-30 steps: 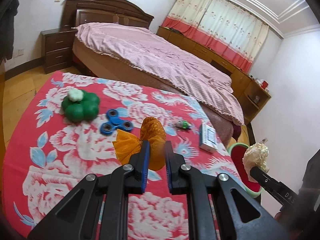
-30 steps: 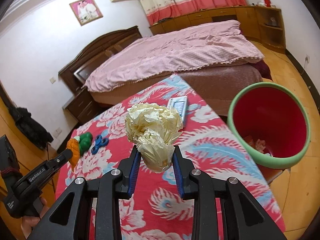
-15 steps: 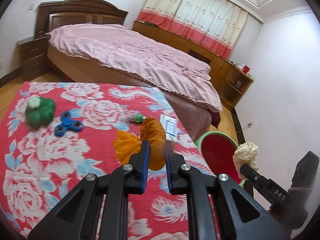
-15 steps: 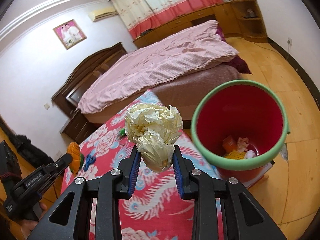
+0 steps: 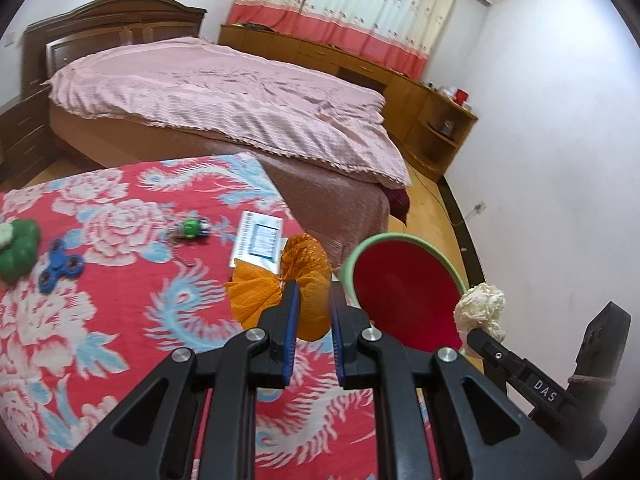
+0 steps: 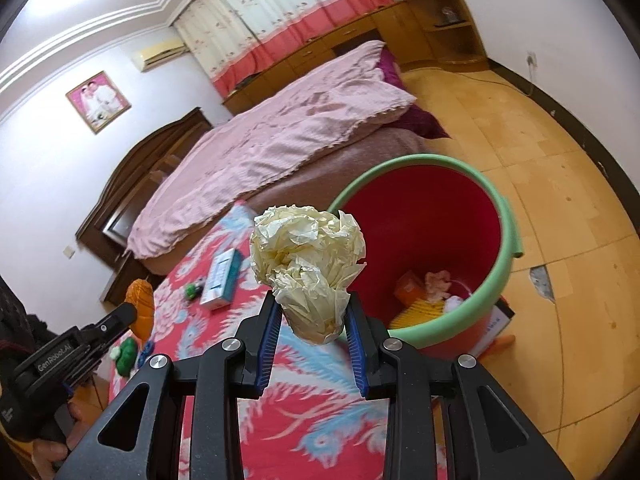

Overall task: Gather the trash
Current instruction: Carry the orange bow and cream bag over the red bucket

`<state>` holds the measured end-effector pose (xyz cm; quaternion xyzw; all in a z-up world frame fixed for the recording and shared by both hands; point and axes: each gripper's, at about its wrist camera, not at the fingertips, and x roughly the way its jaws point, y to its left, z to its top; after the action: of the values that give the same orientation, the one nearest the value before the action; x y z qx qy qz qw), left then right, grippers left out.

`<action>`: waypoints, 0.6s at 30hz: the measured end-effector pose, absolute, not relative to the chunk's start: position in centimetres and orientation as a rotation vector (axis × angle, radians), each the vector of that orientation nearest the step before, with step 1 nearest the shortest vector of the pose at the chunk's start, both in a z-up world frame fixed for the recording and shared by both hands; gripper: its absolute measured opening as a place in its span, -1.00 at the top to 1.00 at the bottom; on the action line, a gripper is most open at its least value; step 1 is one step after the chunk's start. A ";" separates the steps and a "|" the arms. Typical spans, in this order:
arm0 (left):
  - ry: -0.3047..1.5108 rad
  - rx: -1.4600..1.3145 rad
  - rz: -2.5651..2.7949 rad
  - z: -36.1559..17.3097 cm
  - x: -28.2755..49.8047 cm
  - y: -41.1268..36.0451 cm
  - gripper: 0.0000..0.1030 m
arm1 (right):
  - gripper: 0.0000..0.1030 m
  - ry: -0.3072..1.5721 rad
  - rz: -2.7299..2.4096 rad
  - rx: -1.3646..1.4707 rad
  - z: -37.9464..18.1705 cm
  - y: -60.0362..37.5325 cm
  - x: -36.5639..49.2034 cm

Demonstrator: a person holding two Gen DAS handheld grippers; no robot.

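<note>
My left gripper (image 5: 313, 296) is shut on an orange mesh wad (image 5: 296, 288), held above the right part of the red floral table (image 5: 100, 320). My right gripper (image 6: 312, 308) is shut on a crumpled cream paper ball (image 6: 306, 256), which hangs just left of a red bin with a green rim (image 6: 432, 232). Some trash lies at the bottom of the bin. In the left wrist view the bin (image 5: 404, 292) stands past the table's right edge, with the paper ball (image 5: 480, 308) over its right rim. The orange wad (image 6: 141, 300) shows far left in the right wrist view.
On the table lie a white and blue box (image 5: 260, 240), a small green toy (image 5: 190, 229), a blue fidget spinner (image 5: 60, 266) and a green toy (image 5: 18, 248). A bed with a pink cover (image 5: 224, 96) stands behind. Wooden floor (image 6: 540, 160) surrounds the bin.
Both grippers have swung right across the table toward the bin, each keeping its load. The bin has grown larger and nearer in both views.
</note>
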<state>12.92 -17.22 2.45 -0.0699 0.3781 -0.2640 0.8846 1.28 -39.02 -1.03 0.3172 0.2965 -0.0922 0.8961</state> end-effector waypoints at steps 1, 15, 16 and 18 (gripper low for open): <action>0.786 -0.139 -0.559 2.4 13.0 -17.8 0.73 | 0.37 0.617 -0.198 0.661 -1.2 -39.3 1.3; 0.847 -0.048 -0.630 -0.3 14.7 -25.3 0.73 | 0.36 0.680 -0.290 0.717 -4.9 -43.3 1.9; 0.854 -0.043 -0.634 -0.5 14.7 -25.6 0.73 | 0.36 0.685 -0.293 0.721 -5.1 -43.6 2.1; 0.868 -0.032 -0.646 -1.1 15.0 -26.6 0.73 | 0.35 0.688 -0.298 0.722 -5.3 -44.0 2.3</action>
<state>14.96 -26.55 -1.07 -0.0151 0.4133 -0.3076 0.8569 2.34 -44.04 -5.30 0.3451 0.3287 -0.1423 0.8675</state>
